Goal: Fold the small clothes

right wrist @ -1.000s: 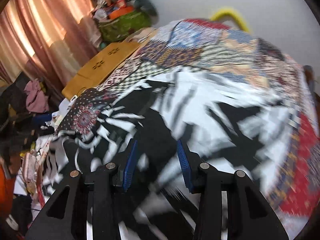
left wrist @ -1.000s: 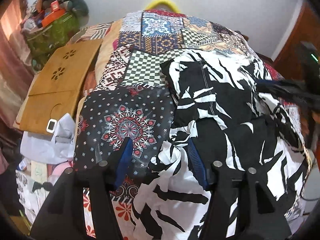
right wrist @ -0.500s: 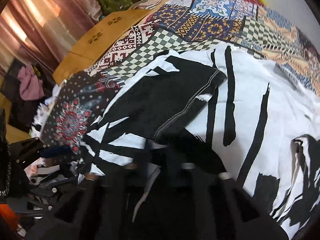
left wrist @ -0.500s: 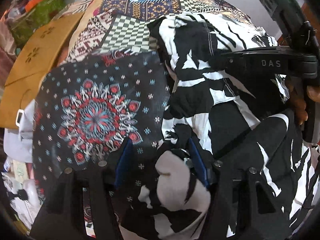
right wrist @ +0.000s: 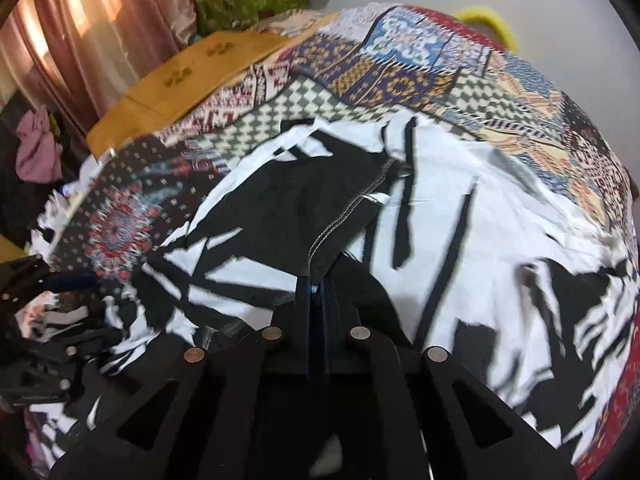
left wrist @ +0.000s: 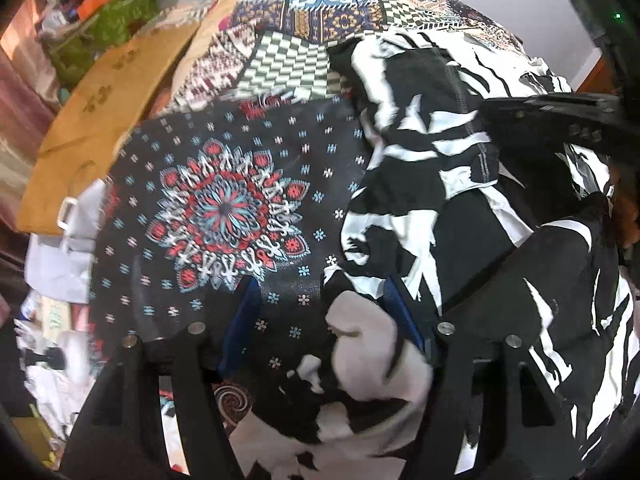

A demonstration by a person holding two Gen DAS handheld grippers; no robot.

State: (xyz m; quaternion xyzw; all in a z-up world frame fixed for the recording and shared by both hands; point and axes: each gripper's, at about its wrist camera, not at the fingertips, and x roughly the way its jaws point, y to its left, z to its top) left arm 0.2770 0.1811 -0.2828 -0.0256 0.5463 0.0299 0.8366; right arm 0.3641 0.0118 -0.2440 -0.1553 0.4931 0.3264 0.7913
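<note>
A black-and-white patterned garment (left wrist: 420,160) lies rumpled on a patchwork bedspread (left wrist: 224,208). My left gripper (left wrist: 320,284) hangs low over the garment's near corner and its jaws are opening. A white bunch of the cloth (left wrist: 360,344) sits between them against the right pad (left wrist: 404,312), clear of the left pad. My right gripper (right wrist: 318,284) is shut on a black stitched fold of the garment (right wrist: 460,208), near its middle. In the left wrist view the right gripper (left wrist: 560,116) reaches in from the right, a hand behind it. The left gripper (right wrist: 40,280) shows at the right wrist view's left edge.
A tan wooden board (right wrist: 192,72) lies along the bed's left side, with a green bag (right wrist: 248,0) and pink curtains (right wrist: 80,40) beyond. Pale clothes (left wrist: 60,256) and a pink cloth (right wrist: 36,152) pile up past the left edge. A yellow ring (right wrist: 488,20) sits at the far end.
My left gripper has sunk onto the garment's near corner, and a bunch of cloth now sits between its jaws. My right gripper has moved in and shut on a black fold.
</note>
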